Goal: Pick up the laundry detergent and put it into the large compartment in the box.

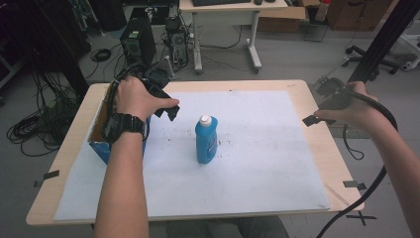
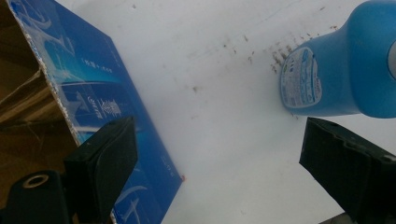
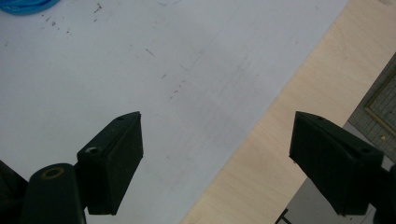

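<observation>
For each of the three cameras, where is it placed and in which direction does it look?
High view: above the person's side, looking forward and down on the table; both forearms, the left gripper and right gripper show.
Left gripper view: rides on the left gripper, looking down between its open fingers at the blue box and the blue bottle.
Right gripper view: rides on the right gripper, looking down between its open fingers at the white sheet and the table's edge.
Shared: the high view and the left gripper view both show the bottle and the box.

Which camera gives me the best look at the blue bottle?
The high view: the blue bottle stands whole and upright on the white sheet, its white cap on. The left gripper view catches only its label side, cut off. The right gripper view shows just a blue sliver in the top corner.
</observation>
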The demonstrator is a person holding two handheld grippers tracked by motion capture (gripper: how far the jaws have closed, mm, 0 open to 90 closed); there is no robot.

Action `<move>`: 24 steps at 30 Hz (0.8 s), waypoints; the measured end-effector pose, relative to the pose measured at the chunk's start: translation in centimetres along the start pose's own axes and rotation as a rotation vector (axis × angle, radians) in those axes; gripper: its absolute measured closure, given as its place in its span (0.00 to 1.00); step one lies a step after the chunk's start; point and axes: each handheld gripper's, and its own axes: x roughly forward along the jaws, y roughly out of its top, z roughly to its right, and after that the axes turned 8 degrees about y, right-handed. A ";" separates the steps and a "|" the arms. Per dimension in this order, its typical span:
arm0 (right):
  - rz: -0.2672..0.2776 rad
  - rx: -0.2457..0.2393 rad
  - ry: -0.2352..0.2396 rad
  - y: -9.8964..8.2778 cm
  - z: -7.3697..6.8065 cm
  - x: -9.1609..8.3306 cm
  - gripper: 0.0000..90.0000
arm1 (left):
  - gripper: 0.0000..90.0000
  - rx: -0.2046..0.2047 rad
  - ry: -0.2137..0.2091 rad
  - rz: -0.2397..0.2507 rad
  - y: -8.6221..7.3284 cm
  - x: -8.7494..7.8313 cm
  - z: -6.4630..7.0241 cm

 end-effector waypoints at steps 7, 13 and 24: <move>-0.006 -0.004 0.004 -0.1 0.1 0.1 0.20 | 0.13 -0.002 -0.001 0.003 0.2 -0.1 -0.1; -0.006 -0.001 0.004 -0.3 0.3 0.0 0.20 | 0.13 0.005 -0.001 0.009 0.4 -0.2 0.1; -0.008 -0.009 0.011 -0.4 0.4 0.2 0.20 | 0.14 0.015 0.005 0.036 0.4 -0.9 0.2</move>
